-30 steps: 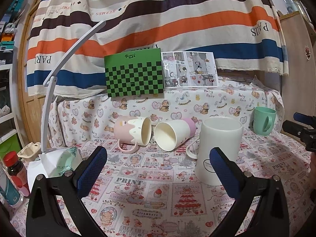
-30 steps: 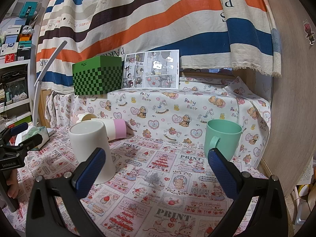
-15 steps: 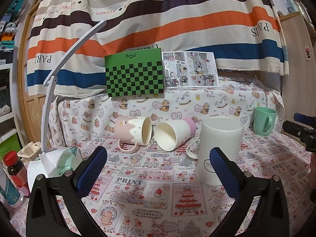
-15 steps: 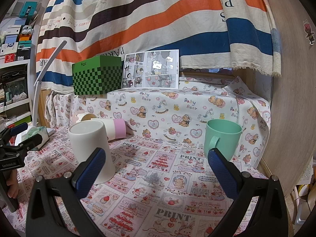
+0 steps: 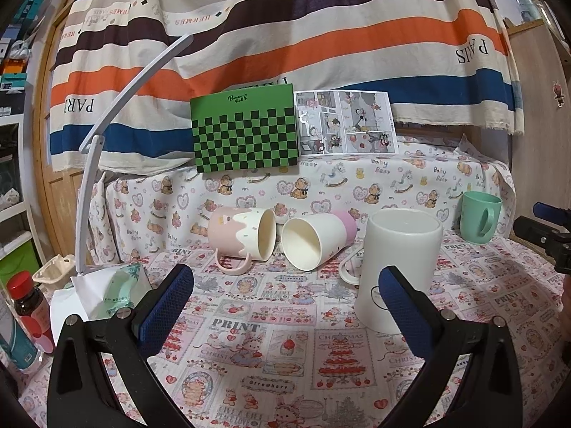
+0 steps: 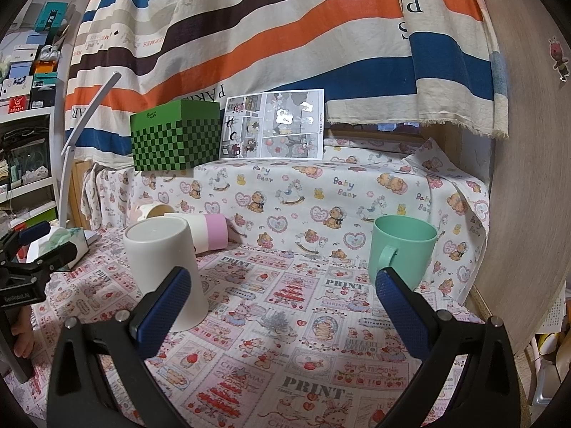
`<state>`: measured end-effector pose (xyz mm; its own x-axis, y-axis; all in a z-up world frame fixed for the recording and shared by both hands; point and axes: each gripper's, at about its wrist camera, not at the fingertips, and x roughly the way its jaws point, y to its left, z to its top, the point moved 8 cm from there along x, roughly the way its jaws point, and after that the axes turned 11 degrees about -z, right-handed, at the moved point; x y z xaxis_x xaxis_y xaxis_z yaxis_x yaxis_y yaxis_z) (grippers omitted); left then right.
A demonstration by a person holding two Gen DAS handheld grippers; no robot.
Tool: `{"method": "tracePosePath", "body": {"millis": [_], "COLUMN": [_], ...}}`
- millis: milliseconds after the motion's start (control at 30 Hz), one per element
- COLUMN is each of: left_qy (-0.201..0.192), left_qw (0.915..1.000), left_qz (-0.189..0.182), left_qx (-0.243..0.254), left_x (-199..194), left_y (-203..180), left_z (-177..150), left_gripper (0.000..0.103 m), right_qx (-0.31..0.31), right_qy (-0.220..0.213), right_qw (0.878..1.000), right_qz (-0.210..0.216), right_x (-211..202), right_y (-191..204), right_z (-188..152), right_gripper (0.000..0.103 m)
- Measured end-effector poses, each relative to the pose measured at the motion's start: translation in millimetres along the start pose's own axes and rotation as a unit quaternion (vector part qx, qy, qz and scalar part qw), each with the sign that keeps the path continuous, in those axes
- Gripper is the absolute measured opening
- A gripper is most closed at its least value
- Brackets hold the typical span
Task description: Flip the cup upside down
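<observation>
Though toppled, two mugs (image 5: 242,240) (image 5: 314,240)

Place: a home room
Evidence: teddy-bear tablecloth (image 6: 357,192) on the bench; striped curtain (image 5: 285,35) behind it; box-stacked shelves (image 6: 25,71) left of the curtain

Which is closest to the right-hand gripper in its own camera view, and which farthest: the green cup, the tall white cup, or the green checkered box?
1. Tall white cup, standing by the right gripper's left finger, and green cup, upright by its right finger: too close to call.
2. Green checkered box, far back on the raised ledge, left of the comic page.
</observation>
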<state>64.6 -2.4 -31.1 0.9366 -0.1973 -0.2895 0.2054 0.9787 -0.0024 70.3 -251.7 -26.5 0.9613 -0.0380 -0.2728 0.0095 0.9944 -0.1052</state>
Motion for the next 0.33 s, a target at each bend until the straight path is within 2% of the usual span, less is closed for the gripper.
{"method": "tracePosePath", "body": {"millis": [200, 333], "left_qy": [0.002, 0.009], "left_qw": [1.0000, 0.9997], "left_qz": [-0.002, -0.017], "left_qx": [0.000, -0.016], "left_x": [2.0, 6.8], "left_y": [0.3, 2.4], "left_z": [-0.4, -2.4], "left_gripper": [0.103, 0.103], "right_qx": [-0.002, 0.000], "right_qy": [0.000, 0.000], "right_qw": [1.000, 1.000], "right_qz": [0.001, -0.002], "right_x": [0.0, -0.3], "right_y": [-0.4, 0.1], "right_z": [-0.3, 1.1], "right_gripper": [0.103, 0.103]}}
